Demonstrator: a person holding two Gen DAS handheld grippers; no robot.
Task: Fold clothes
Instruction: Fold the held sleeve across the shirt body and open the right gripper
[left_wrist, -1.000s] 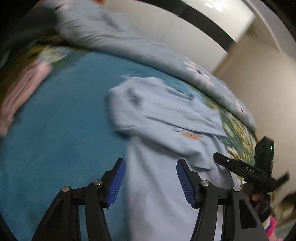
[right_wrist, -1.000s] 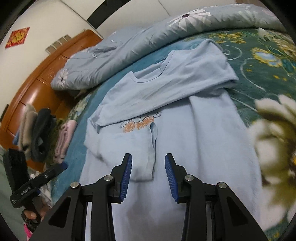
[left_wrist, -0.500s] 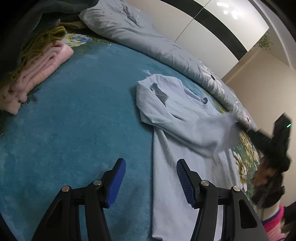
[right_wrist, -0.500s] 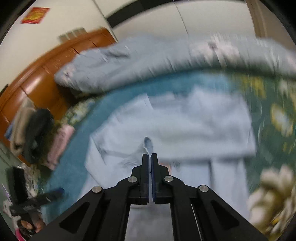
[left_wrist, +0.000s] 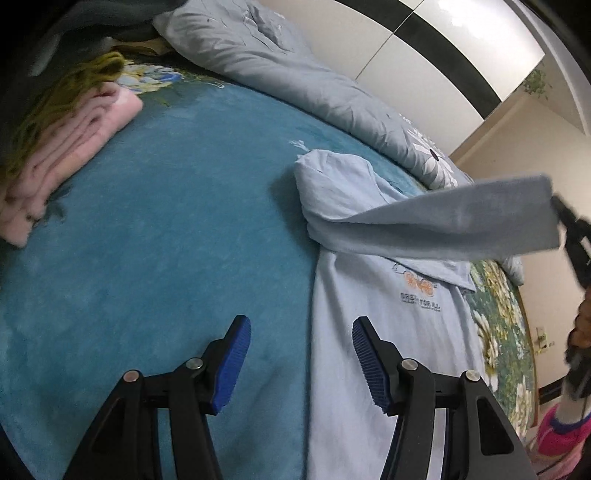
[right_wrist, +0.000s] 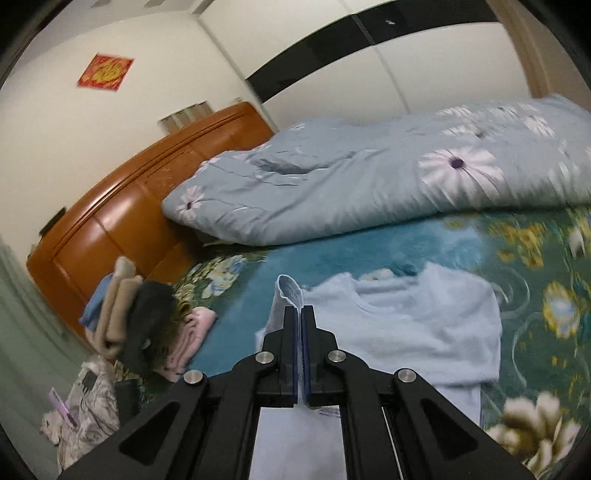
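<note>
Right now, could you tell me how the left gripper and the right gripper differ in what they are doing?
The left gripper stands open with nothing between its blue pads; the right gripper is shut on the sleeve of the light blue shirt. The left gripper hovers low over the teal blanket beside the shirt; the right gripper holds the sleeve up in the air, stretched across the shirt. Both are black with blue pads.

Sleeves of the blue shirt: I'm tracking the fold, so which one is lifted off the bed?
The sleeve clamped in the right gripper, stretched in the air across the shirt; the other isn't clearly visible.
</note>
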